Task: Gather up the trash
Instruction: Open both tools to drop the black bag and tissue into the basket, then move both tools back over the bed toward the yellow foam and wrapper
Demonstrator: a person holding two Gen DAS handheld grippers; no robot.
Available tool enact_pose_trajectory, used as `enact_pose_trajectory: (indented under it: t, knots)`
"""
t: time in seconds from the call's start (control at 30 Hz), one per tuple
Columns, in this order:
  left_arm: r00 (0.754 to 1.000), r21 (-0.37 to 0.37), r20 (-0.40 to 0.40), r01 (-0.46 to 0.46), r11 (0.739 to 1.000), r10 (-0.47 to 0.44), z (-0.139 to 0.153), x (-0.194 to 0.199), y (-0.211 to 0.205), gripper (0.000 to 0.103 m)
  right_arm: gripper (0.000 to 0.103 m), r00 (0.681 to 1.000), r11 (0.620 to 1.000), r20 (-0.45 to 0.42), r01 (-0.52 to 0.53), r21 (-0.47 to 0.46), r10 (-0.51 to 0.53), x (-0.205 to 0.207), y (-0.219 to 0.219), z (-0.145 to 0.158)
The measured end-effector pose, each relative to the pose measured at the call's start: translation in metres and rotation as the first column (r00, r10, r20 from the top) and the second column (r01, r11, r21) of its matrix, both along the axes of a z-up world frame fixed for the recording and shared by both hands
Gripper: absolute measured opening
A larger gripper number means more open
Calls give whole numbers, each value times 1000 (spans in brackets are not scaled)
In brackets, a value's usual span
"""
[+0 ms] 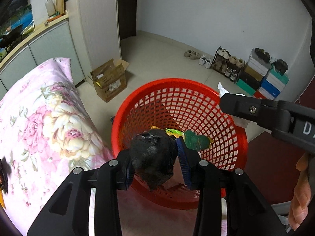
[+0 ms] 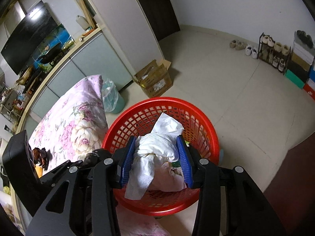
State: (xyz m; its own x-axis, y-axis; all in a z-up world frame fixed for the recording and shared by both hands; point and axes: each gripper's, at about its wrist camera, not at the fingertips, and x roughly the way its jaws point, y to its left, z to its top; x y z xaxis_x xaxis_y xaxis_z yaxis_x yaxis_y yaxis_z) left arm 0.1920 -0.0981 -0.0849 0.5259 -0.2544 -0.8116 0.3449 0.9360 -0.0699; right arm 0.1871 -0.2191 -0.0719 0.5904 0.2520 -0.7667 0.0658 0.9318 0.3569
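**Both loads over the basket, release pending**

Left wrist view: left gripper [image 1: 157, 163] grasps a black crumpled wad [image 1: 152, 157] above the red basket [image 1: 239, 137]. Advice: unclench only while inside the rim.

Right wrist view: right gripper [image 2: 157, 161] clamps white tissue [image 2: 157, 151] over the basket's middle. No writing legible.

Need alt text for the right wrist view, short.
The right claw holds a crumpled white tissue between its blue pads above a red mesh basket that already holds some trash. A pink floral quilt lies to the left of the basket, with an open cardboard box and a shoe rack on the tiled floor behind.
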Motion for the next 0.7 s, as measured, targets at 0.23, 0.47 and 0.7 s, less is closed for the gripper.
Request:
enact_pose_trajectory:
  t: [0.23,0.47,0.7]
  knots:
    - [1000,-2,10,18,1000,-18,-2,-3,-5,63,52,1000,999,-2,10,40,-10,-3,-7,2]
    - [999,-32,33,-10,999,11,16,-8,7,72,52,999,999,35,16,45,-18,-15,-11,16]
    - [994,-65,72,-81,995,85,40,-17,37,74,52,996,1000,84,20,23,-22,-29,-9,33]
